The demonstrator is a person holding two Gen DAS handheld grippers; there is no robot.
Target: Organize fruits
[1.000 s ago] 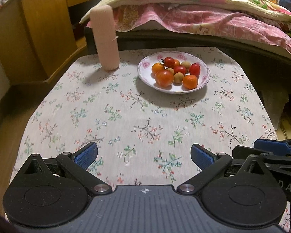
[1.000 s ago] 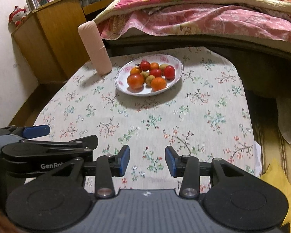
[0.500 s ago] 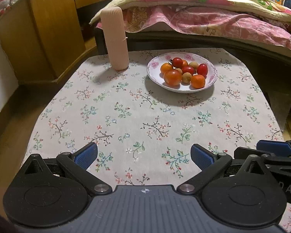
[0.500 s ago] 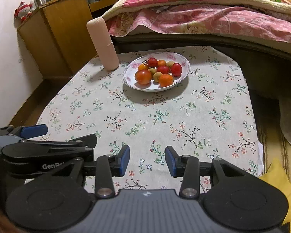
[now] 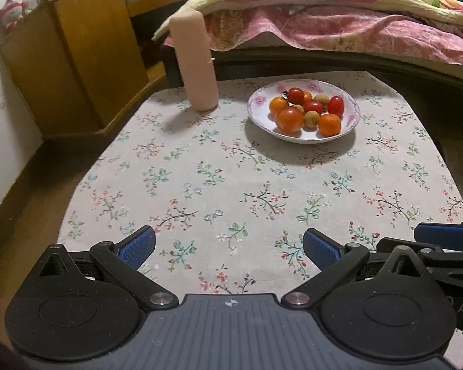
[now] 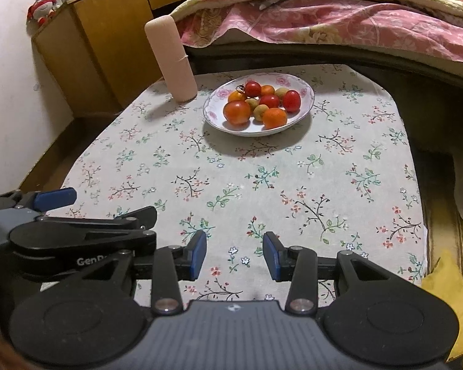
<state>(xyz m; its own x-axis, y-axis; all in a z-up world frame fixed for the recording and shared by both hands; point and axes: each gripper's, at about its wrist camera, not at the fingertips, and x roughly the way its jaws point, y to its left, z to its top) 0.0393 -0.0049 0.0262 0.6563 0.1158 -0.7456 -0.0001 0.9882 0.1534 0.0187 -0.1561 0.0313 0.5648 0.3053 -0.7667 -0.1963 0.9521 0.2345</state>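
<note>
A white floral plate (image 5: pixel 352 117) (image 6: pixel 305 104) stands at the far side of a table with a flowered cloth (image 5: pixel 231 185) (image 6: pixel 231 178). It holds several small fruits: red tomatoes (image 5: pixel 335 105) (image 6: pixel 291 100), orange ones (image 5: pixel 289 119) (image 6: pixel 236 112) and pale yellowish ones (image 5: pixel 310 118) (image 6: pixel 260 111). My left gripper (image 5: pixel 229 248) hangs wide open over the near edge, nothing between its fingers. My right gripper (image 6: pixel 234 254) sits beside it, jaws a narrow gap apart and empty. Both are far short of the plate.
A tall pink cylinder (image 5: pixel 194 61) (image 6: pixel 171 58) stands upright left of the plate. A wooden cabinet (image 5: pixel 86 61) is at the left, and a bed with a pink quilt (image 5: pixel 339 21) runs behind the table. A yellow cushion (image 6: pixel 447 293) lies right of the table.
Both views have tilted slightly, so the plate and cylinder sit lower and further right in the left wrist view. Neither gripper's jaws have moved.
</note>
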